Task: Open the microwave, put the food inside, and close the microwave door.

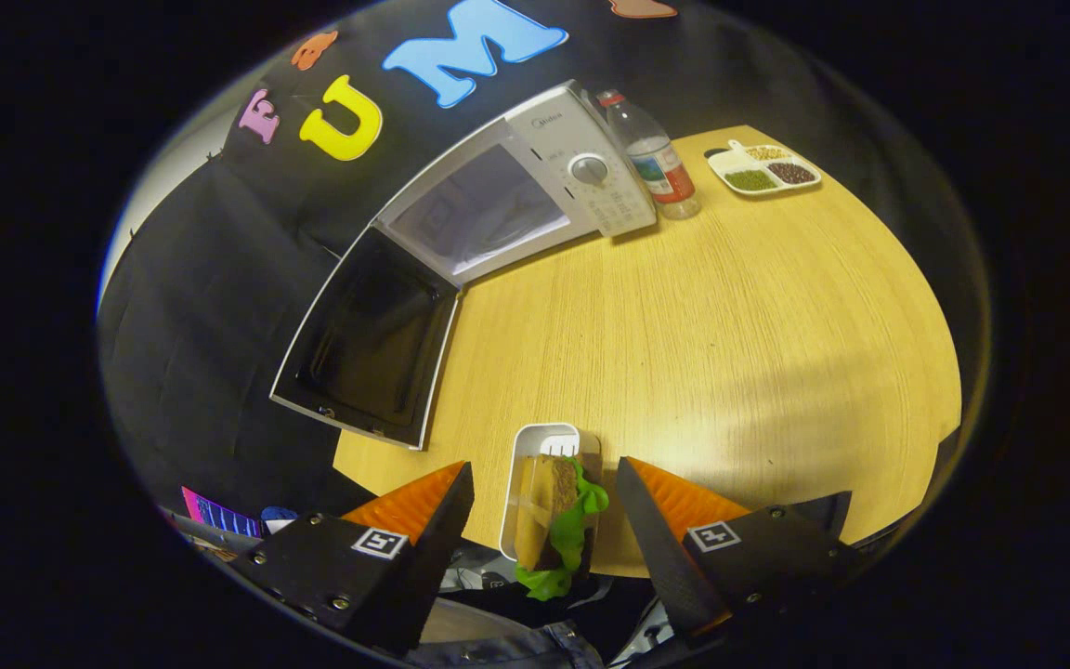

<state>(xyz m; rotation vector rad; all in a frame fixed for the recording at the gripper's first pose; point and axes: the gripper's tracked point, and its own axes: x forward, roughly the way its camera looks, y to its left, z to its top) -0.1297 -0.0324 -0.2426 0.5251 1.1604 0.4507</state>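
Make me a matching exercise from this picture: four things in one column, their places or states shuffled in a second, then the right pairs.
Things:
1. microwave door
2. food container
3. water bottle
4. sectioned tray

Places or states:
A. beside the microwave's control panel
B. between the gripper's open fingers, untouched
C. swung wide open
D. at the table's far edge, beyond the bottle

Pairs: 1-C, 2-B, 3-A, 4-D

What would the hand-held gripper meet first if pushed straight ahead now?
Likely the sandwich tray, sitting between the open fingers of the hand-held gripper; beyond it lies bare table, though depth is unclear.

Recording booth, black cloth wall, table
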